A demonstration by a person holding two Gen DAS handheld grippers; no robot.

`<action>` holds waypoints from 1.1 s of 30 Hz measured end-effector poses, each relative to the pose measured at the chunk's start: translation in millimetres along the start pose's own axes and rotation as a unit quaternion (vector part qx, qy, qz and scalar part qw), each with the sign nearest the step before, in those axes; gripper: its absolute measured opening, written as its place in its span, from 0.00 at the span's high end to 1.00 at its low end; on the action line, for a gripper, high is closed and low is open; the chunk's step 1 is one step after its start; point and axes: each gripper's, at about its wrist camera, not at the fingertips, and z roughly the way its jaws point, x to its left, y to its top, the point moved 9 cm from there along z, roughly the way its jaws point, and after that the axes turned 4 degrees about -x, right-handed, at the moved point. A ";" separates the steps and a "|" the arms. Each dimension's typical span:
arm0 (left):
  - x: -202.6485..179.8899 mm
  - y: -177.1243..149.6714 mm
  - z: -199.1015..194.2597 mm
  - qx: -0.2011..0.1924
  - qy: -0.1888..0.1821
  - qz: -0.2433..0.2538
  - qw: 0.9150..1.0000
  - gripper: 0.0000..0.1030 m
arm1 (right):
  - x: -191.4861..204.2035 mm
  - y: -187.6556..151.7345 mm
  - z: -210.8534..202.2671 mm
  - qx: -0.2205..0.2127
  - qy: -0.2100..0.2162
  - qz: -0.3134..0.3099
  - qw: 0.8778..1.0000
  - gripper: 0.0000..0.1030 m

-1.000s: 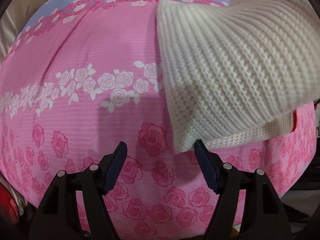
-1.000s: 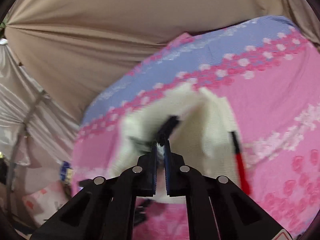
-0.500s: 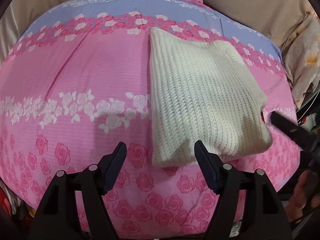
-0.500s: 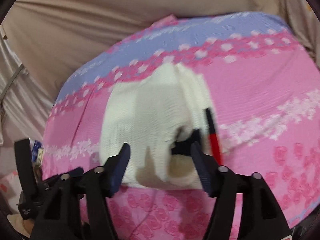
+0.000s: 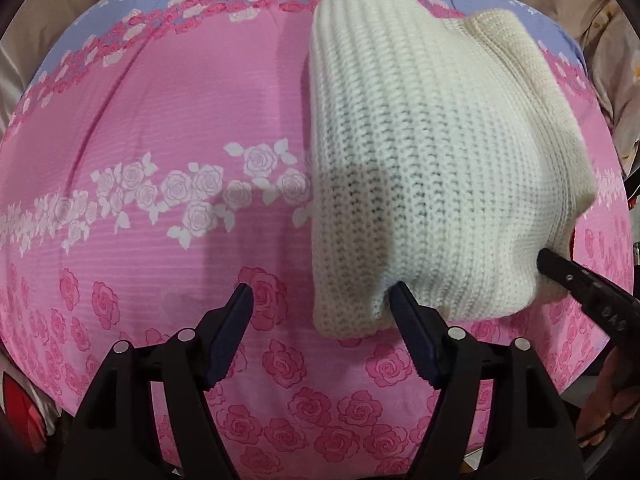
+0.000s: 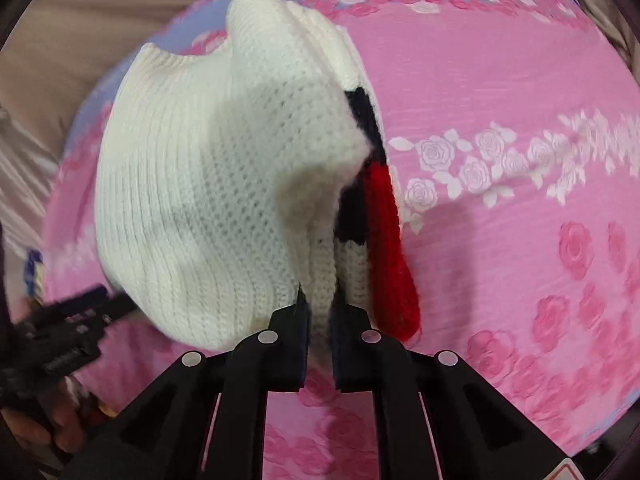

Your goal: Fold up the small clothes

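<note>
Cream knit sweater [image 6: 208, 200] we see clenched at its near edge by right gripper [image 6: 319, 308], its jaws just closing, left gripper [image 5: 322, 300] spread empty above pink bedsheet [image 5: 160, 128].

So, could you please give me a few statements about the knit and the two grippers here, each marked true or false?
1. The right gripper is shut on the knit. True; its jaws have just closed on it.
2. The left gripper is shut on the knit. False: its jaws stand open, one finger at the knit's near edge.
3. The sheet is plain green. False: it is pink with roses.
4. The knit shows a red strip. True.
</note>
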 end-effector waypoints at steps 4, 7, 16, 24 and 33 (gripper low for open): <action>4.6 12.3 -23.0 -0.034 -0.005 -0.013 0.999 0.34 | 13.2 27.0 -48.5 -0.056 0.003 0.000 0.998 0.80; 8.3 24.1 -39.2 -0.055 -0.016 -0.039 0.998 0.34 | 17.1 54.8 -69.3 -0.102 -0.026 -0.018 0.994 0.64; 8.6 40.3 -47.1 -0.074 0.001 -0.040 0.996 0.32 | 41.1 90.1 -41.9 -0.109 0.013 -0.054 0.992 0.82; 17.2 25.9 -35.6 -0.049 0.006 -0.055 0.997 0.32 | -14.5 55.8 -2.0 -0.057 -0.048 -0.053 0.996 0.79; -0.1 10.7 -31.6 -0.040 0.001 -0.027 0.999 0.32 | 25.5 16.0 -45.7 -0.089 -0.016 -0.074 0.993 0.80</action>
